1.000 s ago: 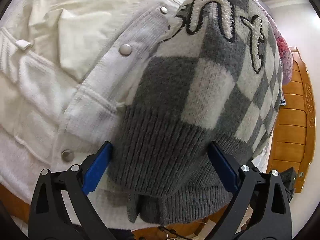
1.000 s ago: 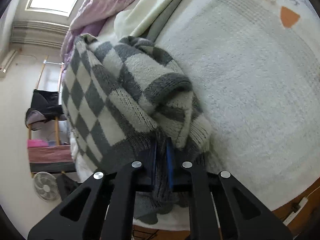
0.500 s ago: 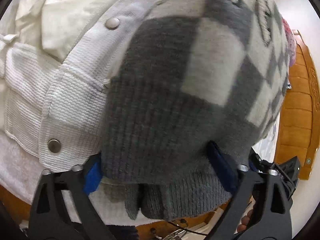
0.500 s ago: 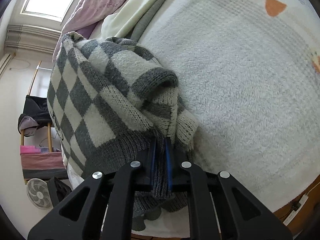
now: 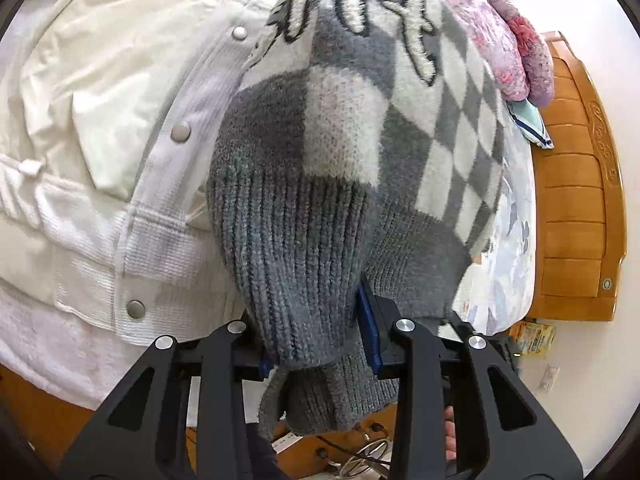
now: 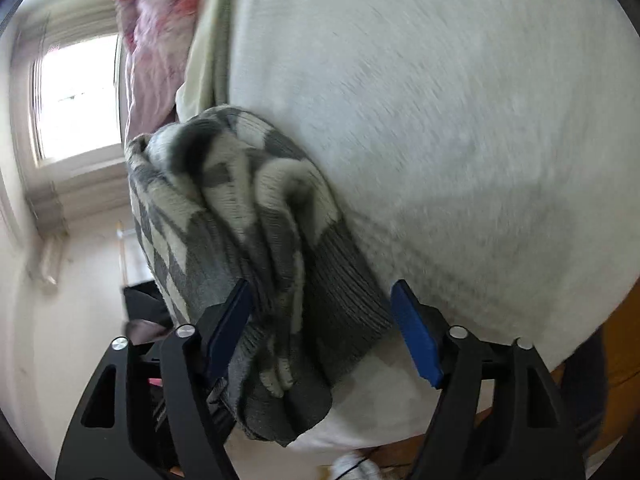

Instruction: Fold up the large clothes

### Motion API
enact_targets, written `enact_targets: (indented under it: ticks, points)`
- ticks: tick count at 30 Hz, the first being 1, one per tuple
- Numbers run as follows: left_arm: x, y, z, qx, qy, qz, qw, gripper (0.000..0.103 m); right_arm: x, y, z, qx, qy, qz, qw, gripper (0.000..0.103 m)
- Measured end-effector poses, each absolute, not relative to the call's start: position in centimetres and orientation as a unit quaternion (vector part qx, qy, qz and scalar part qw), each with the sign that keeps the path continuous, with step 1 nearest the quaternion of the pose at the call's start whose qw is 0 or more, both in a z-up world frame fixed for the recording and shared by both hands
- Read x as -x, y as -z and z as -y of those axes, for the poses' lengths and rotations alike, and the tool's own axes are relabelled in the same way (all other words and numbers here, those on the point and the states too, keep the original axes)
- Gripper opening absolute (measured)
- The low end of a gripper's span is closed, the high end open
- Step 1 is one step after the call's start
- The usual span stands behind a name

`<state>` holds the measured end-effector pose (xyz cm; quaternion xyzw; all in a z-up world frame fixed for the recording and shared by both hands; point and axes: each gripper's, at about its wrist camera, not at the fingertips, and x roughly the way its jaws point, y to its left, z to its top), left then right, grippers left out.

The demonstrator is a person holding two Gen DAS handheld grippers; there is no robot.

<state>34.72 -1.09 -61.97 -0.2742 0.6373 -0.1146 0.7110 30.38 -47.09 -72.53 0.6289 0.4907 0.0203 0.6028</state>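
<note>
A grey-and-cream checkered knit sweater [image 5: 360,152] with looped lettering lies on the bed, partly over a white snap-button jacket [image 5: 120,120]. My left gripper [image 5: 316,344] is shut on the sweater's grey ribbed hem, which bunches between the blue pads. In the right wrist view the same sweater [image 6: 248,216] is bunched at the edge of the white blanket [image 6: 440,120]. My right gripper [image 6: 324,332] is open, its blue pads standing on either side of the ribbed fabric without pressing it.
A pink fluffy blanket [image 5: 504,20] lies at the far end of the bed. A wooden headboard [image 5: 572,184] stands at the right. The bed's wooden edge [image 5: 40,408] runs below the jacket. A window [image 6: 76,96] is at the left in the right wrist view.
My left gripper has closed on the sweater's ribbed hem. My right gripper has opened and let go of the sweater, and its view has swung across the bed.
</note>
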Motion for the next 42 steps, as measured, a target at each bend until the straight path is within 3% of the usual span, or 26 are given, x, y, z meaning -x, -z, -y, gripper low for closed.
enact_targets:
  ticks: [2, 11, 19, 22, 24, 26, 29, 34, 36, 37, 38, 40, 42]
  points:
    - [-34.8, 61.7, 1.5, 0.261, 0.122, -0.636, 0.716, 0.033, -30.1, 73.3, 47.0, -0.645, -0.027, -0.475, 0.598, 0.077]
    - [-34.7, 62.3, 2.7, 0.266, 0.127, -0.641, 0.708, 0.033, -31.8, 74.8, 46.4, -0.690, -0.108, -0.400, 0.593, 0.079]
    - [-35.5, 64.2, 3.2, 0.264, 0.117, -0.659, 0.694, 0.039, -34.9, 72.3, 45.5, -0.609, -0.088, -0.434, 0.658, 0.081]
    - [-35.3, 64.7, 2.7, 0.270, 0.102, -0.662, 0.692, 0.049, -36.9, 71.7, 44.6, -0.569, -0.078, -0.458, 0.678, 0.088]
    - [-35.1, 64.6, 1.8, 0.279, 0.094, -0.652, 0.698, 0.064, -37.5, 71.3, 44.3, -0.553, -0.078, -0.465, 0.687, 0.087]
    - [-35.3, 64.0, 0.7, 0.291, 0.092, -0.633, 0.712, 0.072, -37.3, 70.1, 44.2, -0.535, -0.086, -0.468, 0.698, 0.074]
    - [-36.4, 63.7, -0.6, 0.292, 0.086, -0.611, 0.730, 0.080, -37.1, 67.6, 44.1, -0.499, -0.100, -0.468, 0.723, 0.072]
    - [-41.5, 65.8, 0.3, 0.265, 0.102, -0.602, 0.746, 0.089, -39.1, 69.4, 43.4, -0.501, -0.096, -0.488, 0.708, 0.083]
    - [-43.1, 67.0, 1.4, 0.260, 0.112, -0.611, 0.739, 0.093, -39.3, 70.0, 43.3, -0.503, -0.087, -0.489, 0.707, 0.082]
    - [-43.5, 67.1, 1.7, 0.255, 0.114, -0.610, 0.741, 0.092, -39.5, 69.8, 43.1, -0.494, -0.082, -0.494, 0.711, 0.077]
    - [-43.9, 67.0, 2.4, 0.239, 0.120, -0.605, 0.750, 0.084, -39.6, 69.2, 43.1, -0.479, -0.076, -0.499, 0.718, 0.062]
    - [-43.9, 66.4, 3.3, 0.211, 0.119, -0.601, 0.762, 0.068, -39.7, 67.7, 43.1, -0.461, -0.071, -0.505, 0.726, 0.046]
    - [-43.5, 65.2, 3.5, 0.209, 0.115, -0.594, 0.768, 0.052, -39.6, 65.7, 43.0, -0.438, -0.073, -0.512, 0.736, 0.040]
